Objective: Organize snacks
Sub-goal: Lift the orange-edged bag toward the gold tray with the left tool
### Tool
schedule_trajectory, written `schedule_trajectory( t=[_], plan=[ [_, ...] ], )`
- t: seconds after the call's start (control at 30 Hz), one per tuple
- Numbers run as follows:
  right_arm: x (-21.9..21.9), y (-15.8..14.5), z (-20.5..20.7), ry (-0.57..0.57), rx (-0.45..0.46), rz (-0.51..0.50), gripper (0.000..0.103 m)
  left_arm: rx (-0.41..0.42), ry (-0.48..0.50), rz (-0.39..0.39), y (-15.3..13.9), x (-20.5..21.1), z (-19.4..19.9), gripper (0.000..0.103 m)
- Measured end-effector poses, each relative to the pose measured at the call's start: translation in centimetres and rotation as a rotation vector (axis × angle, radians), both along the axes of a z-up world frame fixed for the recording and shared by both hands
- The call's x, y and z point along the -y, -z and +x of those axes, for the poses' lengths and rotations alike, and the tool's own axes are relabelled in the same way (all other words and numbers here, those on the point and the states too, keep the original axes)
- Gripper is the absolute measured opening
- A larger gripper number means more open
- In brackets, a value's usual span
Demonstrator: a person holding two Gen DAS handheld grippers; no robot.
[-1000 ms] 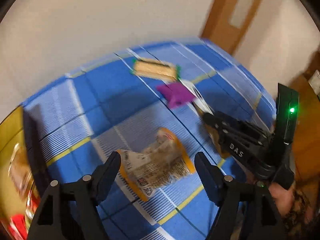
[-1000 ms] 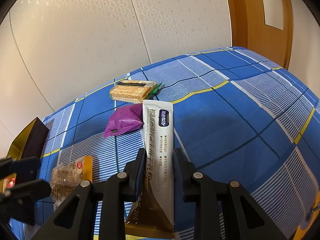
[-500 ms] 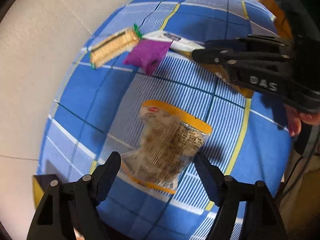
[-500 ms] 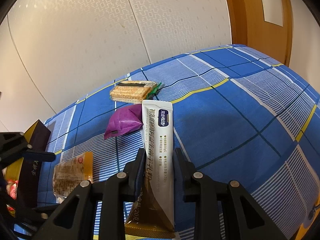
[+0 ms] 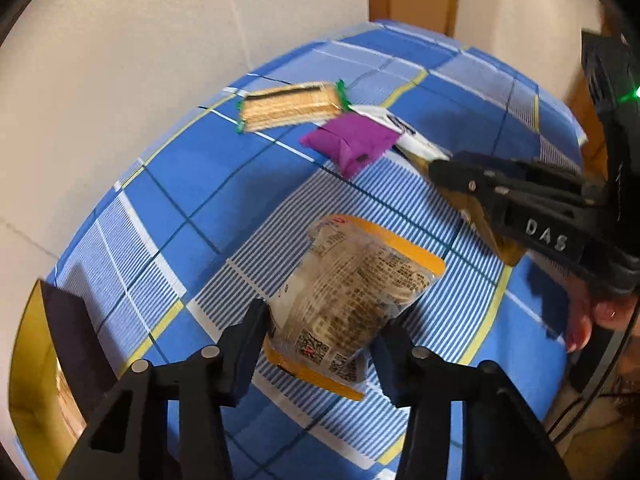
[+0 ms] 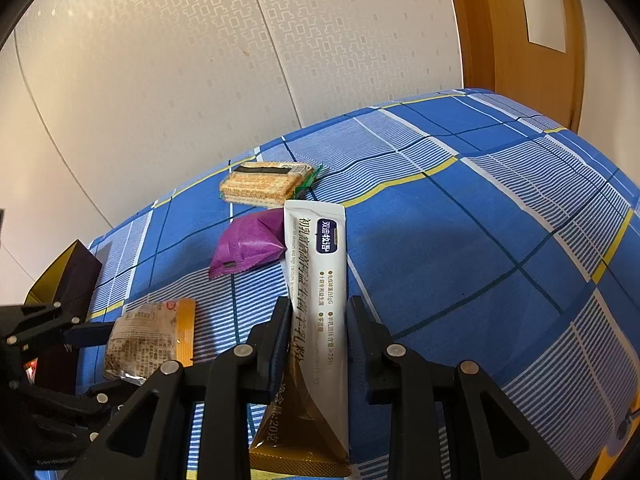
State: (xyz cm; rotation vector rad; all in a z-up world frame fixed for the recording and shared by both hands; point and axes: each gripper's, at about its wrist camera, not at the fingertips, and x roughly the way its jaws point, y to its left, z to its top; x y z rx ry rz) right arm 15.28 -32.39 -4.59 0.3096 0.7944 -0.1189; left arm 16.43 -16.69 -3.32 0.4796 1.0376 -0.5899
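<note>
Surface: a tabletop under a blue checked cloth [image 6: 480,240], with a pale wall behind it.
Left gripper: the left gripper [image 5: 320,344] points steeply down over the clear snack bag with orange edges [image 5: 356,300]. Its jaws are closing, with the near end of the bag between them; I cannot tell if the pads already press on it.
Right gripper: the right gripper [image 6: 320,332] has narrow jaws, closed on the long white and gold sachet [image 6: 320,300], which lies on the cloth and points to 12 o'clock.
Other snacks: seen from the right wrist, the purple packet [image 6: 248,246] lies at 10 o'clock from the sachet and touches its edge; the cracker pack [image 6: 266,182] is at 11 o'clock, near the wall.
Box: a dark box with gold inside [image 5: 48,360] stands at 9 o'clock of the left gripper, and I think the snacks go there.
Risk, bag: the film is soft and slippery, so the jaws may catch only the crimped edge and the bag may slip out or hang down when lifted.
Risk, contents: a hard squeeze can crush what is inside.
Risk, sachet: if it is lifted carelessly, its edge can drag the purple packet with it.
Risk, grippers: the two grippers are near each other, so they may collide on the way to the box.
</note>
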Motion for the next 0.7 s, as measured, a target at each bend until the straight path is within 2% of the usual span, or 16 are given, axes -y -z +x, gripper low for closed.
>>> schedule_trajectory(
  t=[0.13,0.27,0.3,0.5,0.6,0.7],
  plan=[
    [-0.1,0.0,0.0,-0.002,0.0,-0.011,0.028,-0.029,-0.076,-0.116,-1.4,-1.7,-0.8,0.046],
    [-0.2,-0.1,0.0,-0.004,0.0,-0.02,0.027,-0.023,-0.151,-0.236,-2.9,-2.9,-1.9,0.037],
    [-0.2,-0.1,-0.1,-0.004,0.001,-0.02,0.026,-0.027,-0.175,-0.271,-3.1,-3.5,-2.2,0.037],
    [-0.4,0.0,-0.2,-0.004,0.007,-0.031,0.024,-0.043,-0.243,-0.368,-3.3,-4.3,-2.0,0.031],
    [-0.4,0.0,-0.2,-0.006,0.009,-0.036,0.024,-0.071,-0.286,-0.447,-3.6,-5.8,-2.2,0.025],
    [-0.4,0.0,-0.2,-0.006,0.012,-0.037,0.023,-0.099,-0.326,-0.539,-3.5,-7.3,-2.5,0.023]
  ],
)
